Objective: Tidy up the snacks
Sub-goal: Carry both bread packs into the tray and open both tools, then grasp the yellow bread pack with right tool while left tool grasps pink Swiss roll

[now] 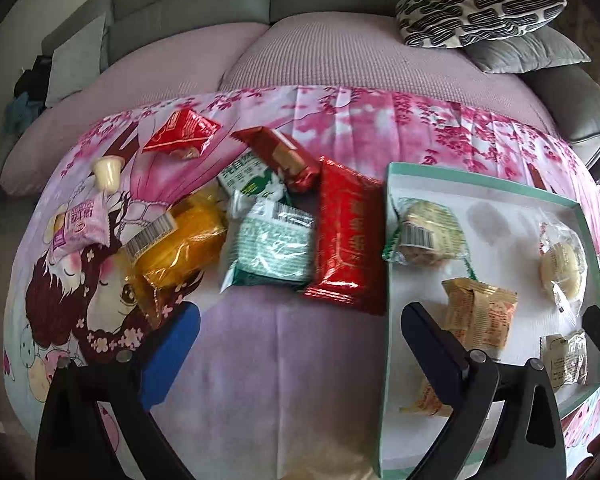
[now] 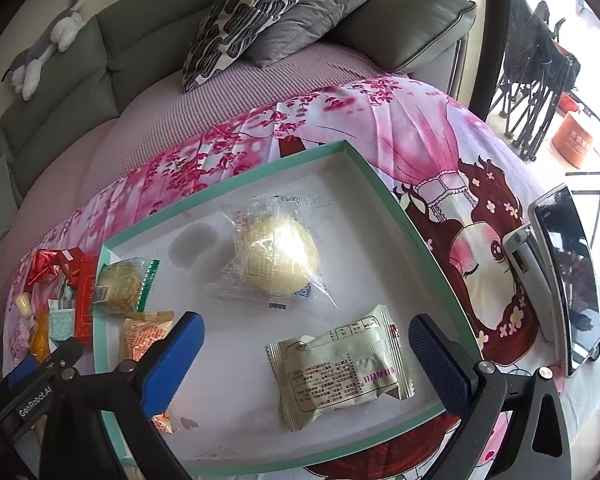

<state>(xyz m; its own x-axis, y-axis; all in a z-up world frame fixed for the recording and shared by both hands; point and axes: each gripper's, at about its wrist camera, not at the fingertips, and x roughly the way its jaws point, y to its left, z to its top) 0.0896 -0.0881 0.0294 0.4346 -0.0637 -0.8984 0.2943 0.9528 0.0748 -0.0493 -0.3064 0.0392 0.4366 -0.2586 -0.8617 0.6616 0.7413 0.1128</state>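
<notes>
I am holding my left gripper [image 1: 300, 344] with its jaws spread wide and empty, hovering over bare cloth, and my right gripper [image 2: 306, 354] is likewise gaping wide with nothing between the pads, hanging above the box [image 2: 396, 196].

The loose snacks are lying at about eleven to twelve o'clock from my left jaws: a long red packet [image 1: 346, 236] resting just against the box's left wall, a green-and-white packet [image 1: 272, 248] touching its left side, and an orange packet [image 1: 180, 244] at ten o'clock. I am judging them light, crinkly and slippery in foil, with soft cakes inside that would crush under a hard squeeze, so I would be pinching across the narrow width of the body, or by a crimped end seal, gently.

Under my right jaws, at twelve o'clock, a pale olive packet [image 2: 340, 364] is lying flat in the box, and beyond it a round yellowish pastry in clear wrap [image 2: 278, 254].
</notes>
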